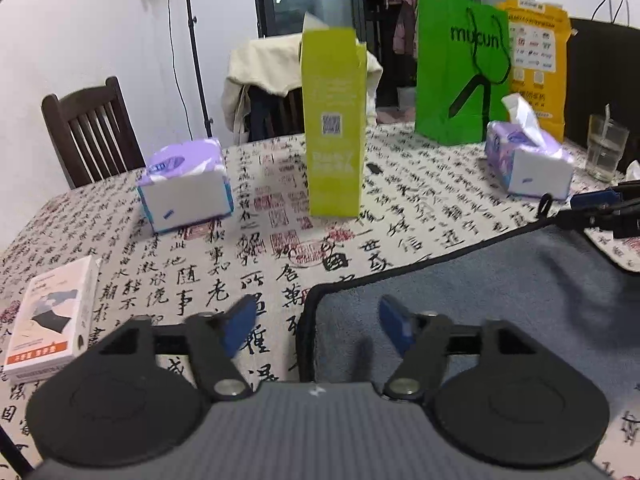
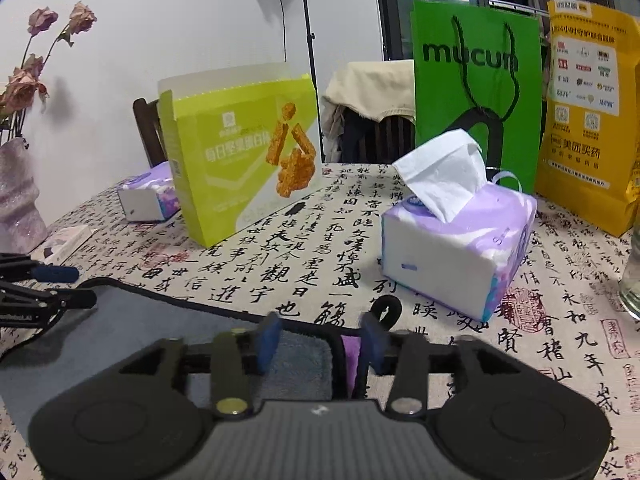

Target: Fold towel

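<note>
The towel point(image 1: 480, 300) looks soft and limp, light enough to lift by its corners, and likely to sag and drag wherever it is not held. The dark piped corners seem the best places to pinch.

It is grey-blue terry with black edging and a small hanging loop point(image 2: 386, 308); a purple patch shows under its right far corner. It lies flat on the tablecloth point(image 1: 240, 240), nearer than the tall green box point(image 1: 334, 120).

The left gripper point(image 1: 314, 320) is wide open, straddling the left far corner, holding nothing. The right gripper point(image 2: 320, 340) is open too, either side of the corner by the loop, empty.
</note>
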The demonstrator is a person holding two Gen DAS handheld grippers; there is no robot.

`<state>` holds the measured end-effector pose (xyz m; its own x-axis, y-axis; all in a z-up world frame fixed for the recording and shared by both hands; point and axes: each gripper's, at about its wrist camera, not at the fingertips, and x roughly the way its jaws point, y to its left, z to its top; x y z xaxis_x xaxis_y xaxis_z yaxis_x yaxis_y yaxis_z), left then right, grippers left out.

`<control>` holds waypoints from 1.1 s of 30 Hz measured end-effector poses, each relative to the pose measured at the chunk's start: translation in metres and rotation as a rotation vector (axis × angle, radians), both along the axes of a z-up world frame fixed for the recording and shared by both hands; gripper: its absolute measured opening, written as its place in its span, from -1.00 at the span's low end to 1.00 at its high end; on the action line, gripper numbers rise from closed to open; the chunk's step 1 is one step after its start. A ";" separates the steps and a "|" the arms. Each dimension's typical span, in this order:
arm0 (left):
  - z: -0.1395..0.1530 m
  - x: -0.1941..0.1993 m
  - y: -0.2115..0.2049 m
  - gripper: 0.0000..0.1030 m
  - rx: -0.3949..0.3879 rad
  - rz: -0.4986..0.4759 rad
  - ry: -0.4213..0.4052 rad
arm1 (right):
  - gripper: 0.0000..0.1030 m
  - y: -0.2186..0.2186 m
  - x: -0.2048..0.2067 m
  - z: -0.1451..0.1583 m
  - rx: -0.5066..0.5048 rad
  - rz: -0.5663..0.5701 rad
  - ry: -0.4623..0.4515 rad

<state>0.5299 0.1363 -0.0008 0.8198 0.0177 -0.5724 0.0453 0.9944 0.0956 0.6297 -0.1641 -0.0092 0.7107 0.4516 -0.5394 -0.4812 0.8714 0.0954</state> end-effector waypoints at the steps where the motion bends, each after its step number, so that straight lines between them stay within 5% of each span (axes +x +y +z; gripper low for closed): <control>1: 0.003 -0.003 -0.001 0.68 0.002 0.002 -0.008 | 0.34 0.000 -0.003 0.001 -0.003 0.003 -0.004; 5: 0.010 -0.016 -0.007 0.94 0.023 0.014 -0.041 | 0.92 -0.004 -0.016 0.007 0.000 -0.003 -0.046; 33: 0.052 -0.077 -0.024 1.00 0.014 0.037 -0.102 | 1.00 -0.015 -0.084 0.039 -0.008 0.014 -0.119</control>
<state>0.4528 0.1120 0.0517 0.8723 0.0571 -0.4856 -0.0026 0.9937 0.1121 0.5458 -0.1788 0.0298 0.7641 0.4577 -0.4547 -0.5005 0.8652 0.0299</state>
